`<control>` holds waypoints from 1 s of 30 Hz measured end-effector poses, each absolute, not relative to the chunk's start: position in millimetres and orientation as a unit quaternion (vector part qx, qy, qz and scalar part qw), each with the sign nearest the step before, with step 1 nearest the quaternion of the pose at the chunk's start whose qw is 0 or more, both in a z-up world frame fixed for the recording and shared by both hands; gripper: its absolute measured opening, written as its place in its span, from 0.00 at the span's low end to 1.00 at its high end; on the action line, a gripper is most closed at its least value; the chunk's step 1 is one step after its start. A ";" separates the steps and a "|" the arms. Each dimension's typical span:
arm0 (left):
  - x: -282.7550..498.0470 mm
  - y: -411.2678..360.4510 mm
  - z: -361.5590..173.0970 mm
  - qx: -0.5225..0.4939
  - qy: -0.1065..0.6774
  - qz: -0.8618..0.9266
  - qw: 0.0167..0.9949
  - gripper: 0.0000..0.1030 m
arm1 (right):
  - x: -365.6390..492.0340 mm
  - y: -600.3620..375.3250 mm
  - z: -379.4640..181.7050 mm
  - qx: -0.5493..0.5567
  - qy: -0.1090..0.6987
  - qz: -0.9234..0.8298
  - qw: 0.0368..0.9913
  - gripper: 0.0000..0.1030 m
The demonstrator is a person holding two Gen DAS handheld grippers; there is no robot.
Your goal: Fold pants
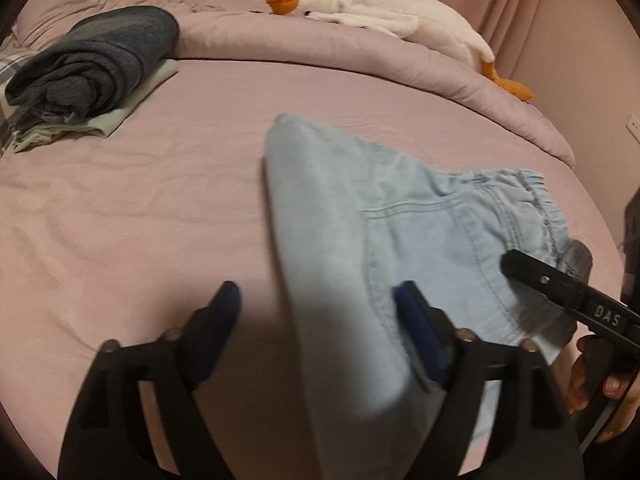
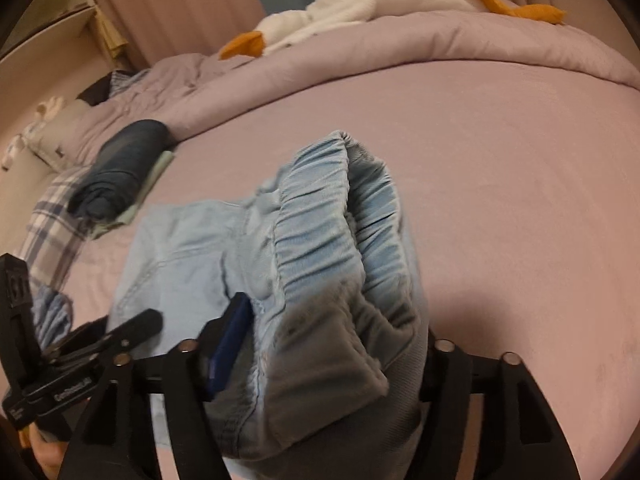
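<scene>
**Pants lifted off the bed, between both claws**

Left wrist view: your left gripper (image 1: pixel 318 320) stands spread wide; the light-blue pants (image 1: pixel 340 216) drape across its right finger only, nothing pinched. The right gripper (image 1: pixel 560 280) reaches the waistband from the side. Folded dark clothes (image 1: pixel 96 60) sit far left on the pink bed (image 1: pixel 160 200).

Right wrist view: the elastic waistband bunches between your right gripper's fingers (image 2: pixel 228 340); the far finger is hidden, so I cannot tell whether it clamps. A plush goose (image 2: pixel 360 4) lies beyond.
</scene>
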State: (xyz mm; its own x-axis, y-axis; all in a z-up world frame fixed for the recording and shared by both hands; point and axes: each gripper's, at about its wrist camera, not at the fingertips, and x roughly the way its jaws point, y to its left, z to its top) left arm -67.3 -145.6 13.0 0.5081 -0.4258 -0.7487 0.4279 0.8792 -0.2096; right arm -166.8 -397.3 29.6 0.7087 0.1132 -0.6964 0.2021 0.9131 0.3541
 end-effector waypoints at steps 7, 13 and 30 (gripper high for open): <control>-77.0 -137.1 18.2 0.018 0.417 -0.237 0.877 0.87 | -178.4 -392.9 35.8 0.170 0.371 -0.053 0.911 0.74; -83.3 -133.3 6.8 0.034 0.417 -0.226 0.880 0.93 | -186.8 -390.7 28.1 0.146 0.380 -0.059 0.912 0.74; -107.0 -119.7 22.9 0.008 0.454 -0.180 0.872 1.00 | -217.8 -384.8 42.5 0.166 0.372 -0.075 0.910 0.77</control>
